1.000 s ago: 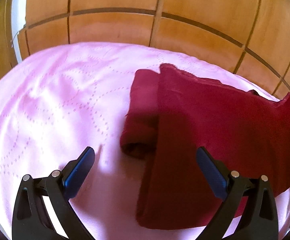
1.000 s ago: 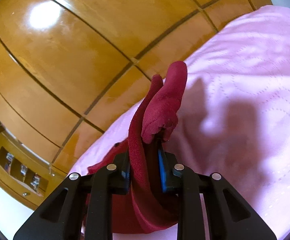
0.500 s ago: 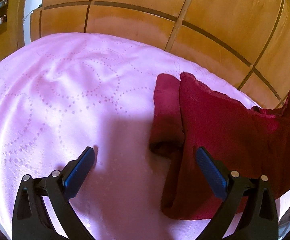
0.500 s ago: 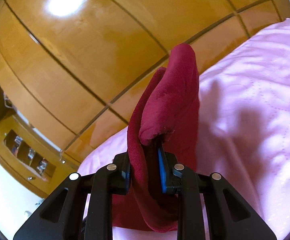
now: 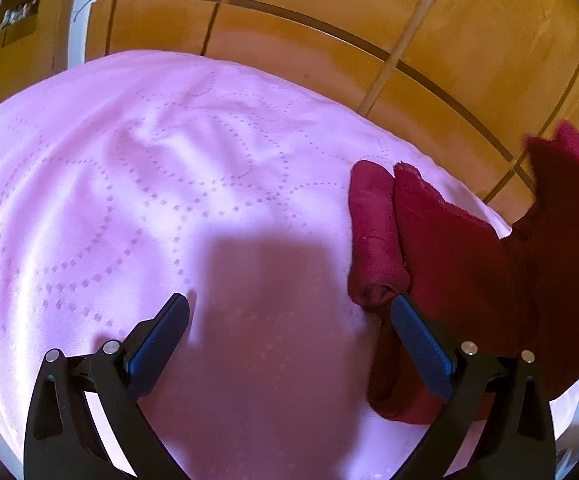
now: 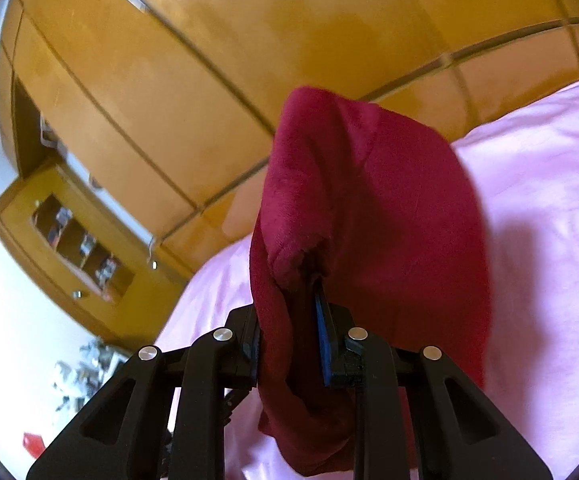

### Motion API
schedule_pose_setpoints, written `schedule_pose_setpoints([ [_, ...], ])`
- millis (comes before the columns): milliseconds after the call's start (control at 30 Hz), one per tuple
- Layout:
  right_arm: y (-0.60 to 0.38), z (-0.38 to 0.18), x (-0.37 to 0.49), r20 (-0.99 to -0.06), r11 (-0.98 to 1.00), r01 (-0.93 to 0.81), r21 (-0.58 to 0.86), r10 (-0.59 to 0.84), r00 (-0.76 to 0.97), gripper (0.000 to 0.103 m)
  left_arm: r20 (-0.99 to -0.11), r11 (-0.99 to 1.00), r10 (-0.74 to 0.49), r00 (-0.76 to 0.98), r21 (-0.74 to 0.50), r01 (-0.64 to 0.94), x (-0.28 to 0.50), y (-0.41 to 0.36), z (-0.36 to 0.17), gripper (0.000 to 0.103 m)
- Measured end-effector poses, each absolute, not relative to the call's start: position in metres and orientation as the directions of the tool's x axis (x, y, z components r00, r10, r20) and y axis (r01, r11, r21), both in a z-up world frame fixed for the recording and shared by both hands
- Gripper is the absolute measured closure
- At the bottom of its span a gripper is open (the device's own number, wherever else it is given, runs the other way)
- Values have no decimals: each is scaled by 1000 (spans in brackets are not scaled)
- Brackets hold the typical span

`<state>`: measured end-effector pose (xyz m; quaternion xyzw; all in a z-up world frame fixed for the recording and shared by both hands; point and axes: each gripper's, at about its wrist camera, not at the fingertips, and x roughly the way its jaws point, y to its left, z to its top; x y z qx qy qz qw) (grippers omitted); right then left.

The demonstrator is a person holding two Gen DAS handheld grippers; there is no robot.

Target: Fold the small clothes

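Observation:
A dark red garment (image 5: 449, 264) lies on the pink quilted bedcover (image 5: 169, 200) at the right of the left wrist view, one sleeve (image 5: 373, 236) folded in along its left edge. Its far right corner (image 5: 569, 168) is lifted off the bed. My left gripper (image 5: 289, 320) hovers open over bare cover, its right finger just touching the garment's left edge. In the right wrist view my right gripper (image 6: 289, 320) is shut on a bunched fold of the red garment (image 6: 361, 208), which stands up above the jaws and hangs below them.
Glossy wooden wardrobe panels (image 5: 329, 40) run along the far side of the bed. A wooden shelf unit (image 6: 77, 244) with small items stands at the left of the right wrist view. A small red object (image 6: 33, 442) lies on the pale floor.
The right gripper has carried the held cloth higher and across the bed, rolling as it went. The left gripper has slid left, so the garment now sits at its right finger instead of between the jaws.

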<state>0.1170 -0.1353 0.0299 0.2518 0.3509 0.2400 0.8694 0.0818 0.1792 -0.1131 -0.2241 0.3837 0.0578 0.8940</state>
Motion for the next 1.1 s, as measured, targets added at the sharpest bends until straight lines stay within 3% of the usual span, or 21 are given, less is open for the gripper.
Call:
schedule_pose_setpoints([
  [400,-38,-46,123,-680,835,-277,475,548,487,81,-702,887,-95,706,-381,-259,70,185,-116,3],
  [467,-30,-48,118,-688,848,-313,427,529,497,66,-690,883,-117,714,-402,-243,70,186,-114,3],
  [533,-33,-47,109,-660,817,-366,445,576,483,38,-677,881,-132,724,-415,-228,69,186,-110,3],
  [667,-60,-31,87,-600,804,-378,459,594,537,24,-635,876,-164,755,-445,-184,65,184,-99,3],
  [733,-86,-23,75,-582,839,-310,446,536,612,8,-609,869,-195,769,-470,-153,65,182,-92,3],
  [833,-130,-23,70,-582,880,-166,444,425,694,7,-576,841,-285,766,-534,-88,70,174,-83,3],
  [967,-186,-38,66,-659,911,83,404,227,717,6,-564,810,-404,720,-587,-6,87,150,-73,3],
  [1100,-212,-55,62,-702,906,168,389,173,691,6,-633,835,-446,632,-549,40,114,115,-69,3],
])
